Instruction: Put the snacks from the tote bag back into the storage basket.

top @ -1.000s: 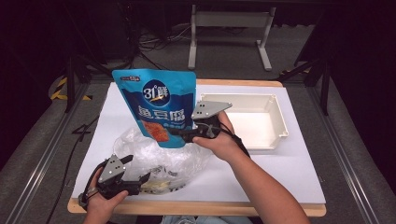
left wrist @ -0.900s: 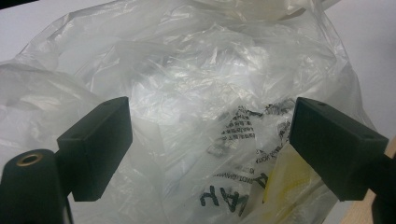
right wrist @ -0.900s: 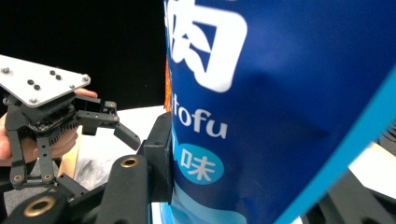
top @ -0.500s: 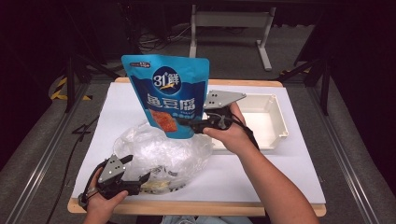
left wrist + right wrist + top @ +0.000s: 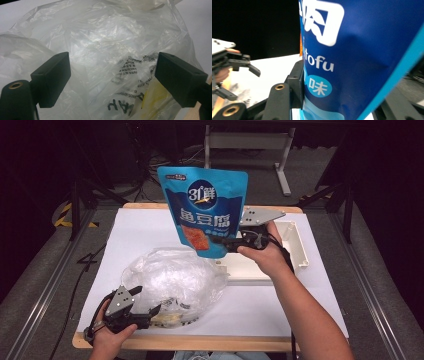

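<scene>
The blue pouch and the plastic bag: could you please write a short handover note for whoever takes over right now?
Right gripper: shut on the blue pouch, holding it upright in the air above the table, beside the white tray.
Left gripper: open, jaws either side of the clear plastic bag at the table's near edge.
Done: pouch is out of the bag and lifted.
Left: probably set the pouch down, likely in the tray; other packets show inside the bag.

A lab or studio — dark floor, cables (image 5: 145, 157), metal stands (image 5: 250, 142).
</scene>
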Demonstrator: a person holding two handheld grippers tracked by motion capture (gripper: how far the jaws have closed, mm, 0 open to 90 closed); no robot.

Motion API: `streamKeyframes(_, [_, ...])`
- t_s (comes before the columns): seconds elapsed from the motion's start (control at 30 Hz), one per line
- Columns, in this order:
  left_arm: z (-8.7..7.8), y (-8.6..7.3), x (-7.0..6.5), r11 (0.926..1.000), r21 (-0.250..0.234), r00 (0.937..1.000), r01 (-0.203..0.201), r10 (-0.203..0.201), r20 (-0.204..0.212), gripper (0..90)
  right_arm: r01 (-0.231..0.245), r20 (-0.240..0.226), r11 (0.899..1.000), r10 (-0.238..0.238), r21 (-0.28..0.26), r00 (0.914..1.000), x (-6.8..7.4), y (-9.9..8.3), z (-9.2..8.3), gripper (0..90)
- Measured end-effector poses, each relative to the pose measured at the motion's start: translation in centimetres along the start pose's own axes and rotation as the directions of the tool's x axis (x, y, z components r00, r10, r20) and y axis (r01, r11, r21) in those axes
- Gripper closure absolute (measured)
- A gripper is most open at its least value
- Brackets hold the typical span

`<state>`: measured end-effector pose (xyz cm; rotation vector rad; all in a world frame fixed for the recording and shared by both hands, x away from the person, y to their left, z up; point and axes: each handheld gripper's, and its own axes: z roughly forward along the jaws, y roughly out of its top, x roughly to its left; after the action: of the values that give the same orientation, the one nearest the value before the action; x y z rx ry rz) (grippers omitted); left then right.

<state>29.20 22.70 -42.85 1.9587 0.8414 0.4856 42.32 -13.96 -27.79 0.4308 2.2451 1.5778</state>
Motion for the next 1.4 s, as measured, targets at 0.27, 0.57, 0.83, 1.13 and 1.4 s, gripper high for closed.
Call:
streamKeyframes(0.27, [0.0,0.0,0.0,1.0000,0.001,1.0000,0.003,-0.003,-0.006,14.2,-0.016,0.046,1.000,0.016,0.008,0.9988,-1.9,-0.7,-1.4,52.6])
streamKeyframes(0.57, [0.0,0.0,0.0,1.0000,0.003,1.0000,0.005,-0.005,-0.005,14.2,-0.016,0.079,1.000,0.015,0.019,0.9968,-3.9,-1.2,-2.9,52.3])
streamKeyframes(0.83, [0.1,0.0,0.0,1.0000,0.002,0.9999,0.007,-0.007,-0.008,14.2,-0.036,0.143,0.999,0.032,0.028,0.9893,-5.9,-2.1,-4.4,52.4])
streamKeyframes(1.13, [0.2,0.0,-0.1,1.0000,0.004,0.9999,0.007,-0.007,-0.011,14.2,-0.058,0.182,0.998,0.050,0.037,0.9821,-7.6,-3.0,-5.7,52.3])
streamKeyframes(1.4, [0.2,0.0,-0.1,0.9999,0.006,0.9999,0.009,-0.009,-0.010,14.2,-0.095,0.197,0.994,0.085,0.044,0.9767,-9.2,-4.7,-5.7,52.3])
